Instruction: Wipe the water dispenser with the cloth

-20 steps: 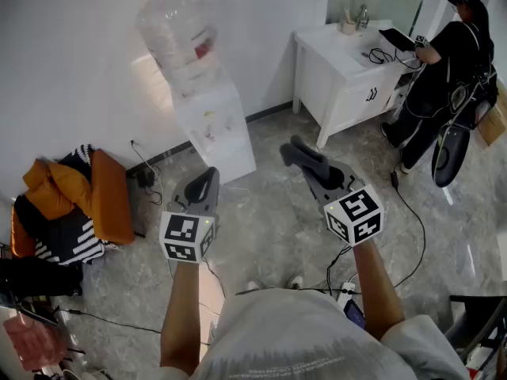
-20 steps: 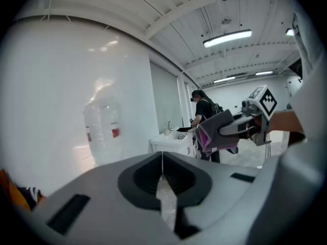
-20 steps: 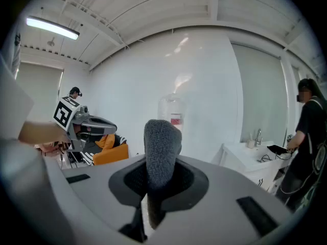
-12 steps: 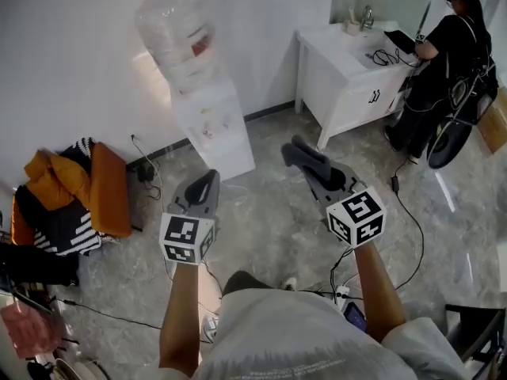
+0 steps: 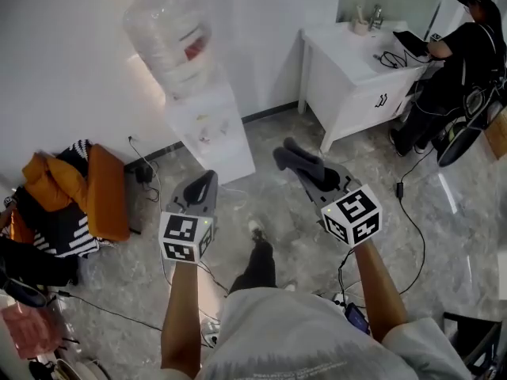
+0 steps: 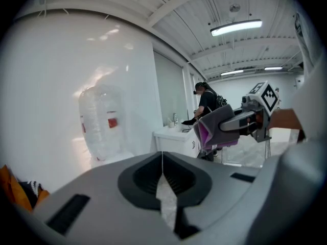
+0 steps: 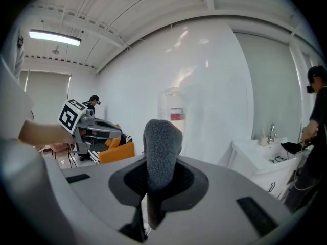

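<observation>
left tongs (image 5: 203, 188): pressed together, empty
right tongs (image 5: 315, 179): pinching cloth (image 5: 293, 157)
water dispenser (image 5: 210, 129): 12 o'clock, well apart from cloth
risk: hard swipe may rock bottle (image 5: 170, 34); cloth may slip from pinch

One water dispenser (image 5: 207, 127), one cloth (image 7: 162, 148), two grippers (image 5: 203, 188) (image 5: 296, 163)

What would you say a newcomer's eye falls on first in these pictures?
Most likely the white water dispenser with its big clear bottle, standing against the wall ahead of both grippers. Next, the grey cloth clamped in the right gripper, held in the air short of the dispenser, while the left gripper is shut on nothing.
</observation>
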Tool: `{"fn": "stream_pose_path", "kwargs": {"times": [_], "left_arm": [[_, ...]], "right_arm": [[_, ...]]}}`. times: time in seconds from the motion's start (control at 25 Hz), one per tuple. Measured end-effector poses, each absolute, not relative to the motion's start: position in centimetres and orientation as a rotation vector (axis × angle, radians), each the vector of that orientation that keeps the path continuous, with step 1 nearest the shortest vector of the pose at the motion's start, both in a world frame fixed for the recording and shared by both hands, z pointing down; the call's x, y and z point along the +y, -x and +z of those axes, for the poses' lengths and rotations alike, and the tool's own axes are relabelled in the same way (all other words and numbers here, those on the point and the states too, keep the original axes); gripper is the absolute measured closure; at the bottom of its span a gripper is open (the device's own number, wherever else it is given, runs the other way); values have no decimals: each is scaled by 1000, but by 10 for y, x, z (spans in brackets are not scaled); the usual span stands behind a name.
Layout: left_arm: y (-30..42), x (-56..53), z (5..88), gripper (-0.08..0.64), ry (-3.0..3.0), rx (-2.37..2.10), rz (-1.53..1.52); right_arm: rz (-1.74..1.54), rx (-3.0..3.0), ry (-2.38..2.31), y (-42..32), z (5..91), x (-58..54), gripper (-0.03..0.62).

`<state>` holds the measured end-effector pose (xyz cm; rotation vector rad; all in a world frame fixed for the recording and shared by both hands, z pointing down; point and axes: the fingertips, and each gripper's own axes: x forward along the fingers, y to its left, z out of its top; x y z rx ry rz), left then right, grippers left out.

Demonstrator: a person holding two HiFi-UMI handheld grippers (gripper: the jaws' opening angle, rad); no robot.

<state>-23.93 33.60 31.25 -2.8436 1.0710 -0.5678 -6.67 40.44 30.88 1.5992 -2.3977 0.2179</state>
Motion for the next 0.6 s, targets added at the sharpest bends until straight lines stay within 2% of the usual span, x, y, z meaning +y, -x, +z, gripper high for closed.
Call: {"fn": "stream_pose_path", "kwargs": {"times": [0.6], "left_arm": [[177,105,360,541,2943,970,-644]], "right_arm": [[408,-2266,-1675,16,345,194,537]]}}
